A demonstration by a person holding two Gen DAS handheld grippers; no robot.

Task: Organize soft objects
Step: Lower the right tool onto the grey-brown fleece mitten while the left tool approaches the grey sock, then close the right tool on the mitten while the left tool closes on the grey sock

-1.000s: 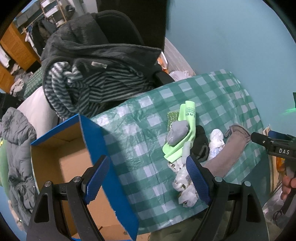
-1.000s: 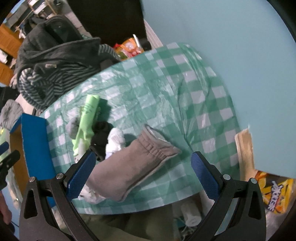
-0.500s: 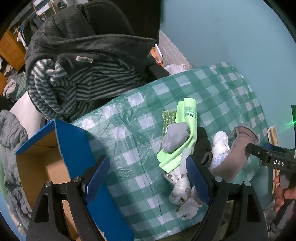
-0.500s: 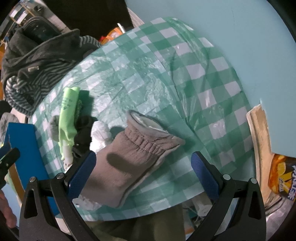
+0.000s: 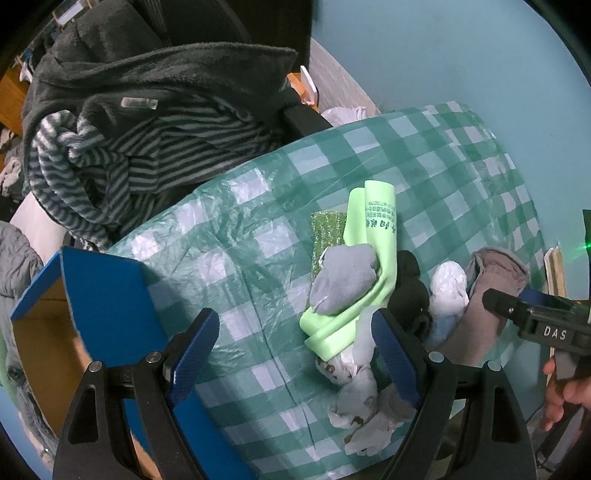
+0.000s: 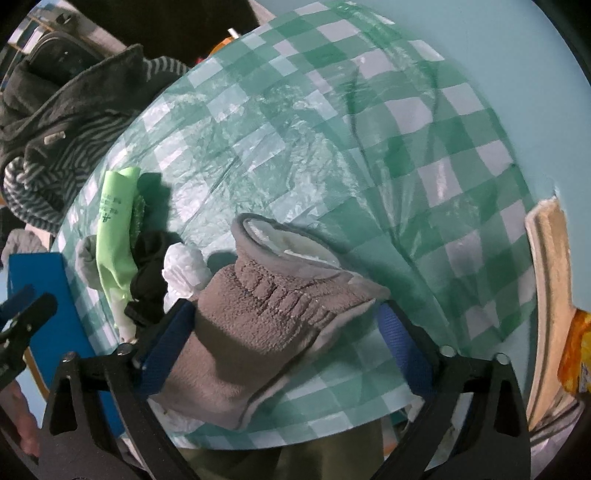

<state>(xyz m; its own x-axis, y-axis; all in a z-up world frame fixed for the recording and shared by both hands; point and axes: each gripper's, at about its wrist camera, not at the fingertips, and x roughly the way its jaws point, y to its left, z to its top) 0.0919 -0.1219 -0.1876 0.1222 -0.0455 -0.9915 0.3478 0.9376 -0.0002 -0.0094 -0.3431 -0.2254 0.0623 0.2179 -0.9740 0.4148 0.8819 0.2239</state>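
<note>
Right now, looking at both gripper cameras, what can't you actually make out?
- Inside of the blue box: left view, its wall and the frame edge hide it.
- Toe end of the grey fleece sock: right view, behind the right gripper.
- Printed text on the green glove: too small.
- Orange packet: cut off by the edge.

Cluttered room with a pale blue wall

A black chair (image 5: 229, 33) heaped with dark clothing (image 5: 147, 110) stands beyond the far edge of the green-checked table (image 5: 424, 155).

A fuzzy taupe fleece sock (image 6: 255, 325) lies flat on the checked desk (image 6: 332, 147) beside a white wad (image 6: 184, 269), black sock (image 6: 147, 273) and lime-green cloth (image 6: 114, 229)
</note>
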